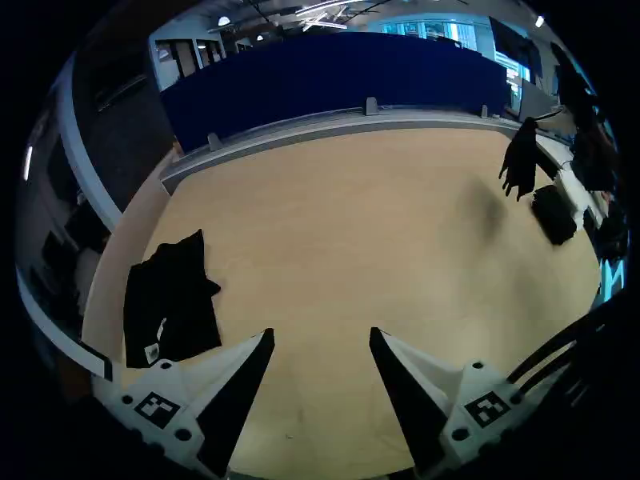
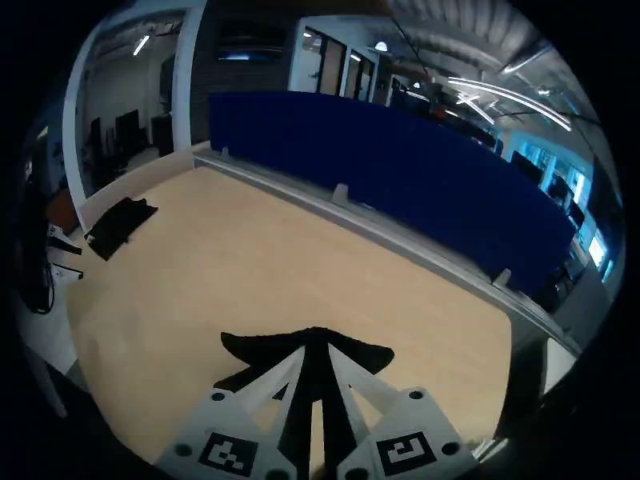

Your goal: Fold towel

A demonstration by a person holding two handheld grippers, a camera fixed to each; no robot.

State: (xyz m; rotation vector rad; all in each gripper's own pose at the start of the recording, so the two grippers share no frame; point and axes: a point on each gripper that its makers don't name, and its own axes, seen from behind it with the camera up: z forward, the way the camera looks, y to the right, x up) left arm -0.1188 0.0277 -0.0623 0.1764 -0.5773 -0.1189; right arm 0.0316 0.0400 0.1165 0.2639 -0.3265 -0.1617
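Pinching towel (image 2: 258, 346), right gripper (image 2: 316, 349) nearly closed.

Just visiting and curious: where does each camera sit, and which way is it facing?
Left gripper view: rides the left tongs, open, facing across the table toward the blue partition.
Right gripper view: rides the right tongs, shut on a black towel, low over the table.
Both show the partition and the second towel lying flat.
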